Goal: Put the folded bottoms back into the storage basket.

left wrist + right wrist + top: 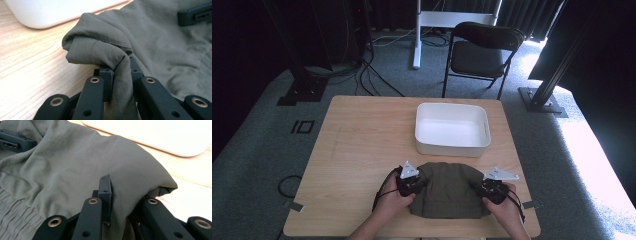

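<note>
An olive-green folded garment point(448, 190) with an elastic waistband lies near the front edge of the wooden table point(362, 145). At its left edge, my left gripper point(414, 186) is shut on a bunched fold of the garment point(100, 47); the cloth is pinched between the jaws of the left gripper point(120, 72). My right gripper point(484, 189) is shut on the right edge, where the garment point(75, 167) drapes over one jaw of the right gripper point(120, 202) and hides the other. Both hands hold the grippers from the bottom.
An empty white plastic tub point(452, 129) stands just behind the garment; its wall point(50, 12) shows close by in both gripper views. A black folding chair point(482, 50) and cables are on the carpet beyond the table.
</note>
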`<state>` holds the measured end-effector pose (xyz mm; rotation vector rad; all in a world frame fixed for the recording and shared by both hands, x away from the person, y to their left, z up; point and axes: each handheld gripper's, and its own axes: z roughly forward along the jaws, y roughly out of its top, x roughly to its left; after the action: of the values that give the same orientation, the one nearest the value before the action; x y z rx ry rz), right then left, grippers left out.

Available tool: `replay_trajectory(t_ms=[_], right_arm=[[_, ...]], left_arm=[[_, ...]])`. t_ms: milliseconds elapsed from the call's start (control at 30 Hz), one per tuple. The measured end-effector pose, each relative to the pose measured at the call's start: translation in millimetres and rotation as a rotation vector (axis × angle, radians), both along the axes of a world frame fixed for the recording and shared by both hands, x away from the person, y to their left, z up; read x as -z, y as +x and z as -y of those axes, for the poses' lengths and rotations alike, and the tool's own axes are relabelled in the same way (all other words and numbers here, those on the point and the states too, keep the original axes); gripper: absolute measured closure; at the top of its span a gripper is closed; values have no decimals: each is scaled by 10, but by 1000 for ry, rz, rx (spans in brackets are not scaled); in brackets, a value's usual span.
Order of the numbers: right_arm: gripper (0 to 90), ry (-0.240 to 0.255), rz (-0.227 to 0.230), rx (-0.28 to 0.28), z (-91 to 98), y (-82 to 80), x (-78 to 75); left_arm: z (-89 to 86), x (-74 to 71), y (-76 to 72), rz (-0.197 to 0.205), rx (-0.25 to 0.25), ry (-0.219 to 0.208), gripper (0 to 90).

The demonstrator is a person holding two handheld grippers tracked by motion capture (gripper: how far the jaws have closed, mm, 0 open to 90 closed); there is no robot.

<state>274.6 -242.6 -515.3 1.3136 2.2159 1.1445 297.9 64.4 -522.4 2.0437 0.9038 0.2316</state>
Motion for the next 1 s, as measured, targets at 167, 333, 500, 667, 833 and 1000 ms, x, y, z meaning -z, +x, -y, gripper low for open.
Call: replay_trajectory(t_ms=[167,333,500,667,833,1000], right_arm=[[778,27,2,-1,7,-13,-94],[779,39,23,-10,16,2,-208],[779,61,29,-10,24,22,-290],[779,80,35,-12,35,34,-374],[780,99,54,-7,51,60,-462],[780,111,68,-4,54,77,-541]], left_arm=[[-1,-76,10,11,-2,-24,817],[-7,-174,29,30,1,-37,817],[-12,-279,44,48,3,-51,817],[-14,-379,60,65,6,-57,817],[-14,-496,87,85,12,-64,817],[-10,-601,116,103,13,-69,817]])
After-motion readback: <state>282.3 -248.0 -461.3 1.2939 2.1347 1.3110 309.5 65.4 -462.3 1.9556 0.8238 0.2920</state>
